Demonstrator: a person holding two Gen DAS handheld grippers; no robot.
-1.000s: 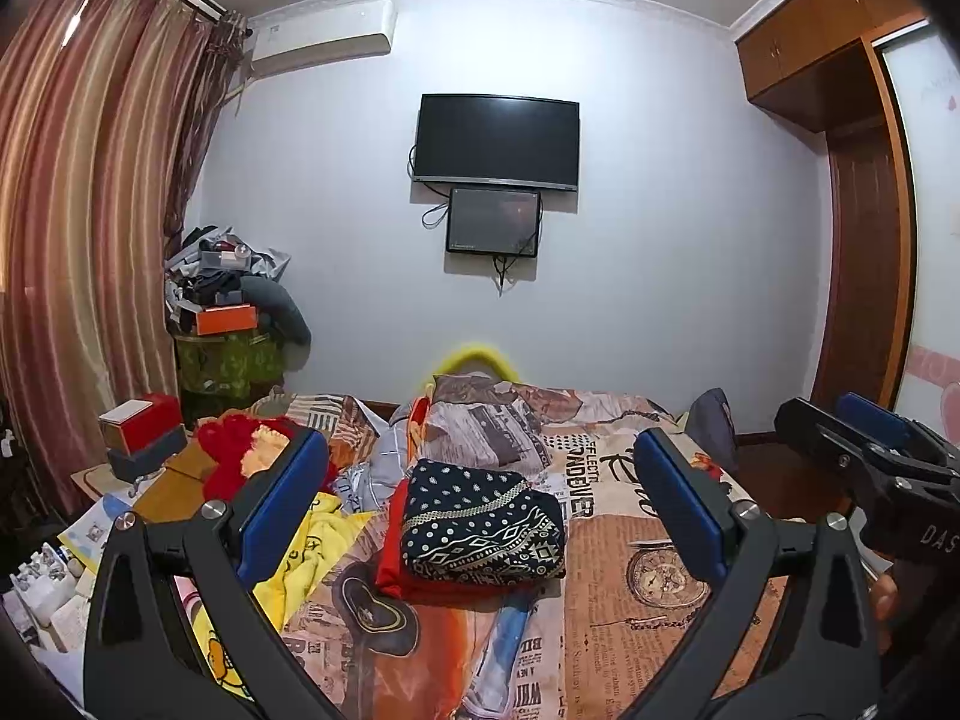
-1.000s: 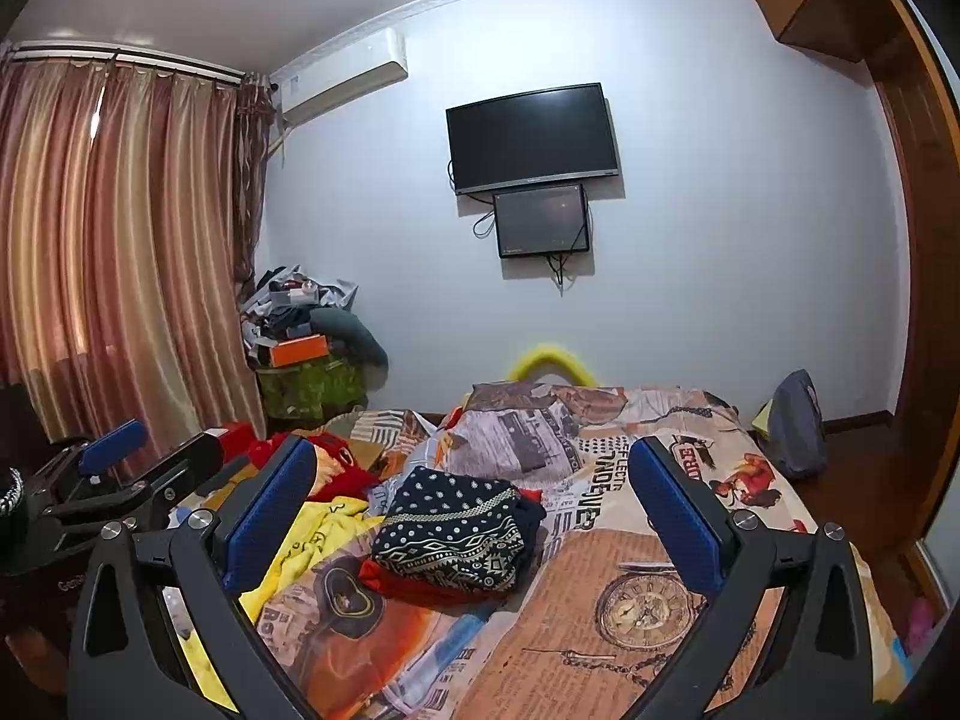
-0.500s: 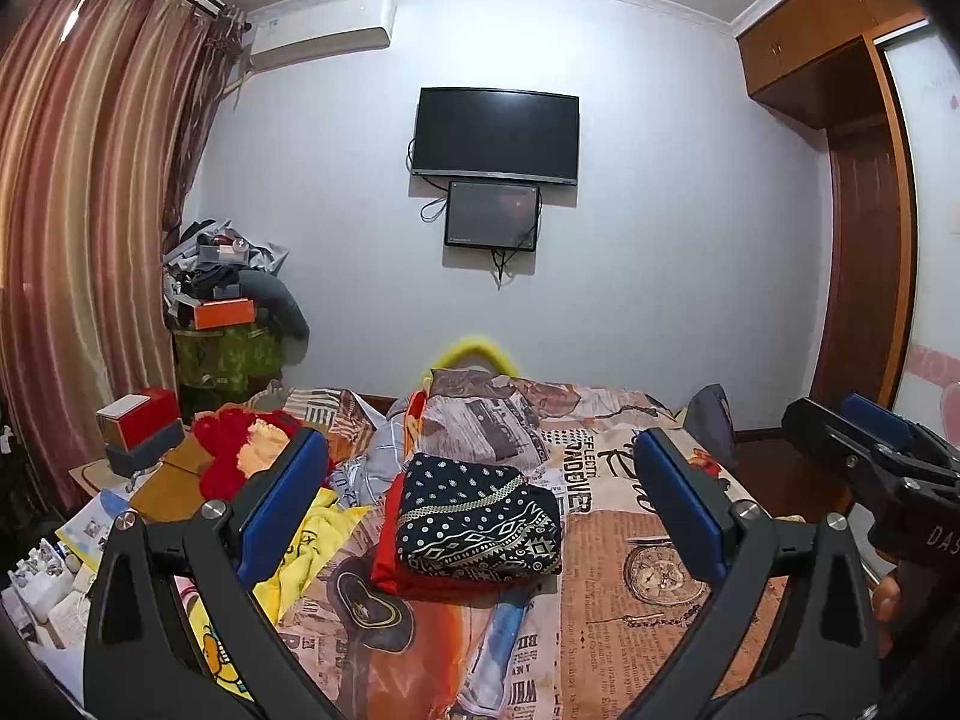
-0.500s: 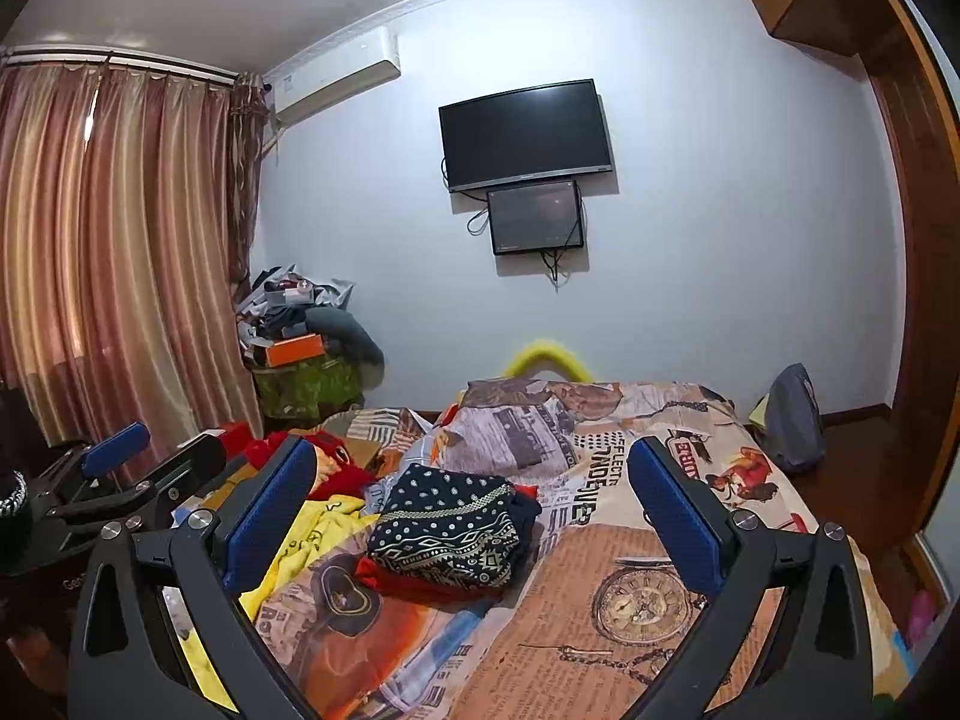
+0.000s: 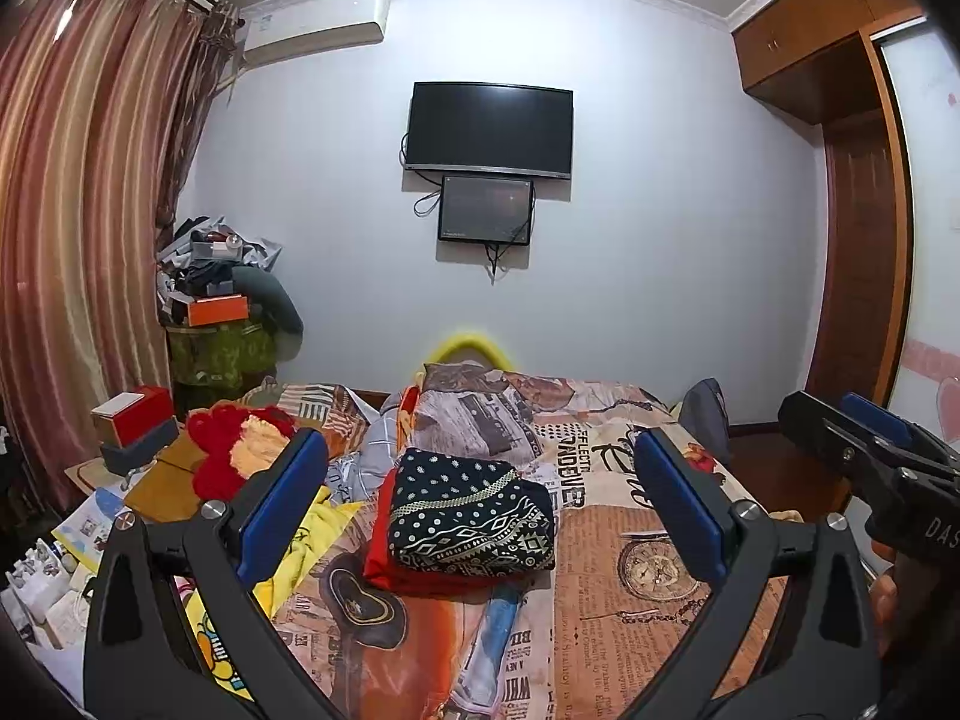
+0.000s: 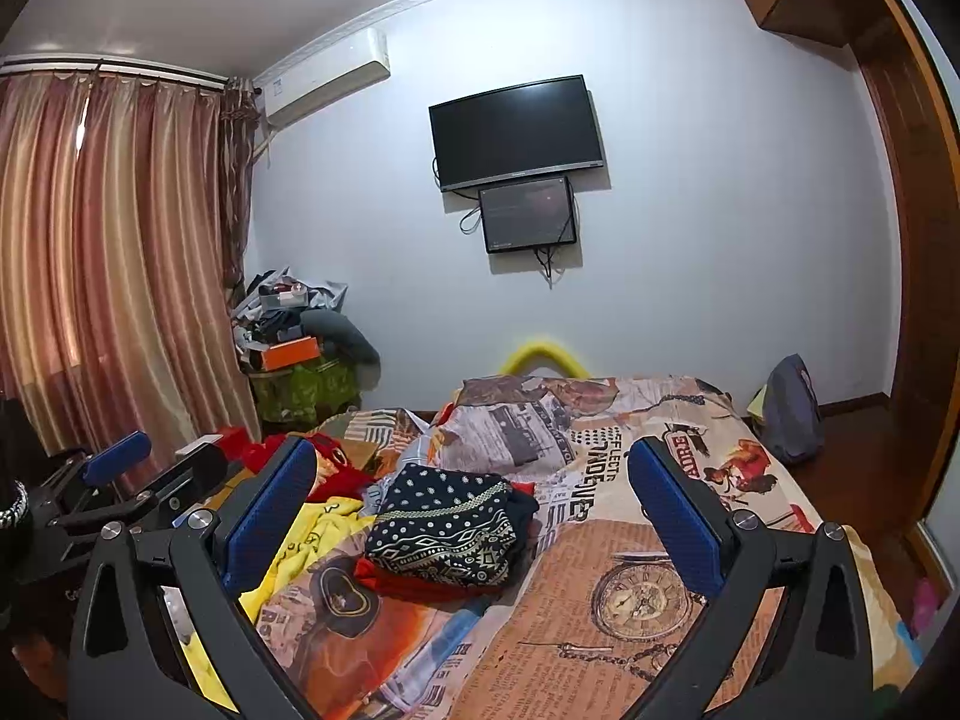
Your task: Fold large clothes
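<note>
A folded dark garment with white dots and patterns lies on a folded red garment in the middle of the bed; it also shows in the right wrist view. A loose yellow garment lies to its left, also in the right wrist view. My left gripper is open and empty, held above and short of the stack. My right gripper is open and empty, likewise raised. Each gripper shows at the edge of the other's view.
The bed has a newspaper-print cover. A red and cream pile and boxes lie at left. A cluttered stand fills the corner by the curtains. A grey bag and wardrobe stand at right.
Both grippers have risen or tilted up slightly, so the bed and stack sit a little lower in view. Both stay open and empty.
</note>
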